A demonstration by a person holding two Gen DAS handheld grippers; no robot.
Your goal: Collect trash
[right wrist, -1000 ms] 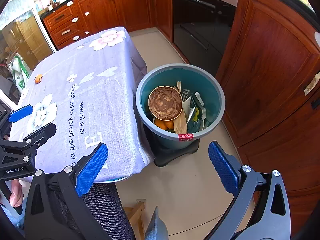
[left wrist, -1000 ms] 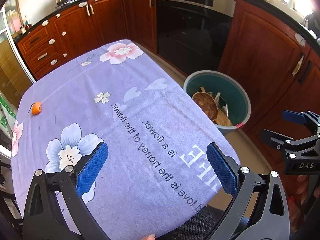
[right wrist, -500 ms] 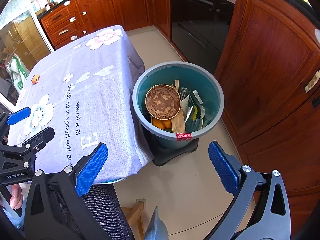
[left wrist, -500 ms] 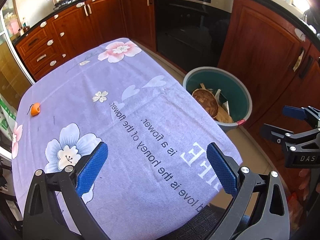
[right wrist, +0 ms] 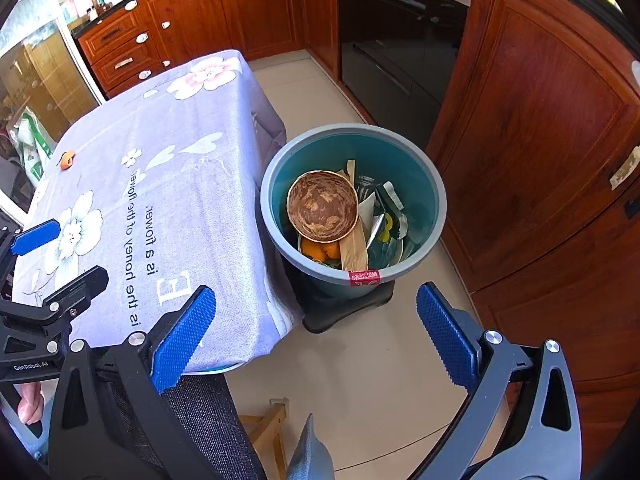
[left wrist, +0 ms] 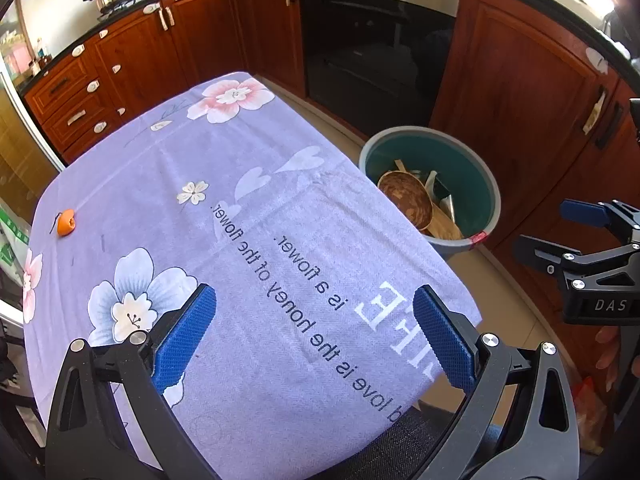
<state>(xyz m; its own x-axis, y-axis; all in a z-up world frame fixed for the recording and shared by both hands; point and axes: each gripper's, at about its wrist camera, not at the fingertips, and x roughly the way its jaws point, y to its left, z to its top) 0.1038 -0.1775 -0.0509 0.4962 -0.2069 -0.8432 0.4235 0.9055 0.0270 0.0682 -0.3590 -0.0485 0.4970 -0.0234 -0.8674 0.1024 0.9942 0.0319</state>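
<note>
A small orange peel scrap [left wrist: 65, 222] lies on the purple flowered tablecloth [left wrist: 224, 216] near its far left edge; it also shows in the right wrist view [right wrist: 67, 159]. A teal trash bin [right wrist: 434, 184] stands on the floor right of the table, holding a brown paper bowl [right wrist: 322, 206], wrappers and orange peel. My left gripper [left wrist: 314, 338] is open and empty over the near part of the table. My right gripper [right wrist: 316, 336] is open and empty above the floor in front of the bin.
Red-brown kitchen cabinets [left wrist: 132, 60] and a black oven [left wrist: 372, 40] line the far side. A tall cabinet door [right wrist: 540, 140] stands right of the bin. A dark chair back [right wrist: 200, 424] and a wooden stool part [right wrist: 268, 432] sit below the right gripper.
Both grippers have drifted slightly; the bin has shifted a little left and up in the right wrist view. Both stay open and empty.
</note>
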